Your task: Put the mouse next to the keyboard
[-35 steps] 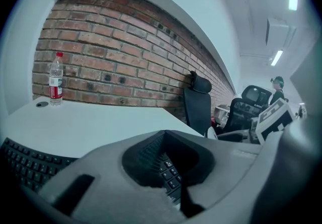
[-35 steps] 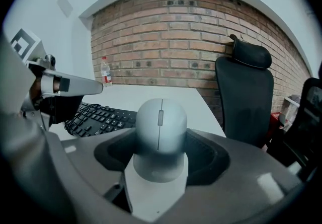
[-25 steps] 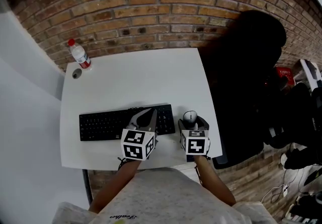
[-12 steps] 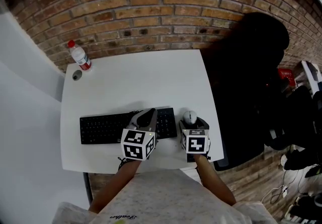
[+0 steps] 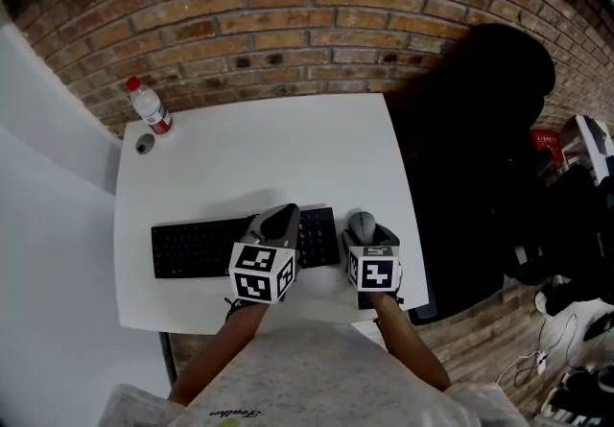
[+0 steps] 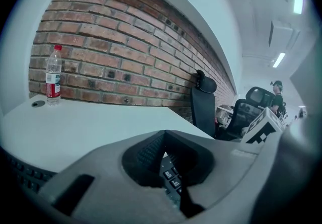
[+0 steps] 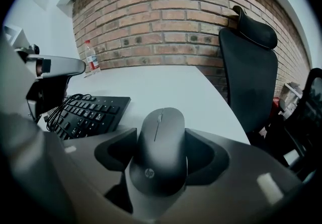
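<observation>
As the right gripper [image 7: 161,153] pinches the mouse [image 7: 160,137] by its sides, the mouse is just right of the keyboard [image 5: 197,243].
Left gripper [image 6: 164,137], jaws pressed together on nothing, hovers over the keyboard's right end. Both work the near edge of the white table [image 5: 259,147]; bottle [image 5: 151,106] at the far left corner, black chair [image 5: 480,156] off right.

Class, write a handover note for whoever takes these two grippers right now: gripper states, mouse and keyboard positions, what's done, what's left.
Left gripper: shut, empty, over the right half of the keyboard.
Right gripper: shut on the mouse, just right of the keyboard, near the front edge of the table.
Done: mouse is beside the keyboard.
Left: open the jaws and back away. Unclear whether the mouse already rests on the table.
</observation>
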A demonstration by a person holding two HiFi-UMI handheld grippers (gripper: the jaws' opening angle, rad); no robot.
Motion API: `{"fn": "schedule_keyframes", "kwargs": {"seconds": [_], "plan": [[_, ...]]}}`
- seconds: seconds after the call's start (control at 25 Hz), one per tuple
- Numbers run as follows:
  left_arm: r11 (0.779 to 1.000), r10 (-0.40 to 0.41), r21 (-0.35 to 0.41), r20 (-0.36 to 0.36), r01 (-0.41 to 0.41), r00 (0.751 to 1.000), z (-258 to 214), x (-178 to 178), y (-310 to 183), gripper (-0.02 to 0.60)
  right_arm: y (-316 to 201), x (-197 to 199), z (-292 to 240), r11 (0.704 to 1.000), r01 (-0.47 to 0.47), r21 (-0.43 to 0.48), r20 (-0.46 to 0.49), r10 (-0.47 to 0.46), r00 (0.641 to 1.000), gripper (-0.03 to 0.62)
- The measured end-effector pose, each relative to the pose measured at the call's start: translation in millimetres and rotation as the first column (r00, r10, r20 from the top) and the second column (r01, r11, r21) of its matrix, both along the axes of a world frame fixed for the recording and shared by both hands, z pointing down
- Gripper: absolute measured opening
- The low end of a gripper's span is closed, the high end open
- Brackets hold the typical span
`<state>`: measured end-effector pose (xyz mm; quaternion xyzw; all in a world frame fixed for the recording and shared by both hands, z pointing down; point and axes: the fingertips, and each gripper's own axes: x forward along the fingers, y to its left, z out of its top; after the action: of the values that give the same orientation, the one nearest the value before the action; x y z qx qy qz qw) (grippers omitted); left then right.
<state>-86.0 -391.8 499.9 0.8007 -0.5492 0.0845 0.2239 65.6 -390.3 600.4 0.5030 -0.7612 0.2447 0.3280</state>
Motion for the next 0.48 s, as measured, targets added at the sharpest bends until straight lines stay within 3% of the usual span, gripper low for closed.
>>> {"fn": "schedule_keyframes", "kwargs": {"seconds": [0.48], "plan": [[1.000, 0.000, -0.007, -0.011, 0.000, 1.000, 1.6, 0.6, 0.4, -0.008, -0.7, -0.1, 1.8, 1.000, 0.024, 0.010, 0.029, -0.025, 0.999, 0.311]]}}
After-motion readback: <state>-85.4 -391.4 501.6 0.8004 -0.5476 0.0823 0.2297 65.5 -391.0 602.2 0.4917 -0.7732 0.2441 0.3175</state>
